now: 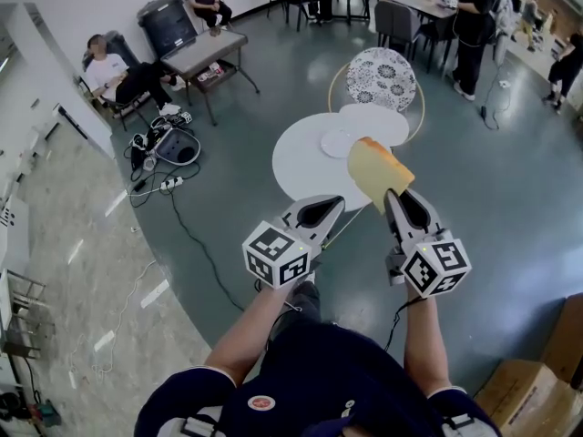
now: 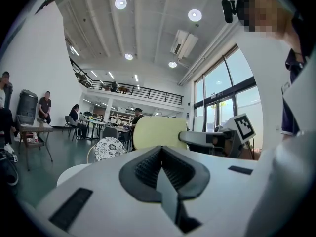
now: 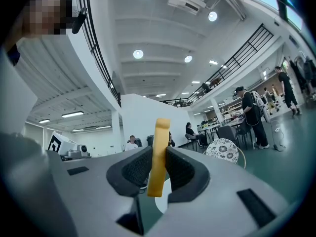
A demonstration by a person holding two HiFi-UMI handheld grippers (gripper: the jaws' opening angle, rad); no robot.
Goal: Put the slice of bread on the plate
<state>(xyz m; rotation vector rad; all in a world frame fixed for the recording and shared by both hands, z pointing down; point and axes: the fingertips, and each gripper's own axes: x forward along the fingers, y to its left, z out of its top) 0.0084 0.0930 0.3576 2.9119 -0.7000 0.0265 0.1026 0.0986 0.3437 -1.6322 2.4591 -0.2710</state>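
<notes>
**Bread held upright in the right tongs, above the near right edge of the round table**

At the far left of the head view a seated person (image 1: 107, 69) leans back in a chair beside a low table (image 1: 205, 53). A power strip (image 1: 170, 185) lies on the green floor with its cables trailing.

The left gripper (image 1: 330, 206) points level toward the round white table (image 1: 296, 167). In the left gripper view its dark pads meet with nothing between them (image 2: 161, 157). It is closed and empty, hanging over the table's near edge, just left of the other tool.

A small white plate (image 1: 335, 142) lies flat on that table, near its far right edge, and it is bare.

The slice of bread (image 1: 375, 169) is off the table and in the air. It stands on edge, pale crumb facing left and browner crust along the top. In the head view it shows over the table's near right edge, on the near side of the plate and apart from it. The right gripper (image 1: 394, 196) is clamped on its lower part. In the right gripper view the two pads press on both faces of the slice (image 3: 159, 152), and the jaws stand only as far apart as its thickness (image 3: 158, 168). From the left gripper view the slice shows as a broad pale face (image 2: 158, 131).

Beyond the table stands a patterned round-backed chair (image 1: 383, 78). Farther right a standing person (image 1: 474, 25) is beside other tables. A cardboard box (image 1: 530, 394) sits at the lower right corner.
</notes>
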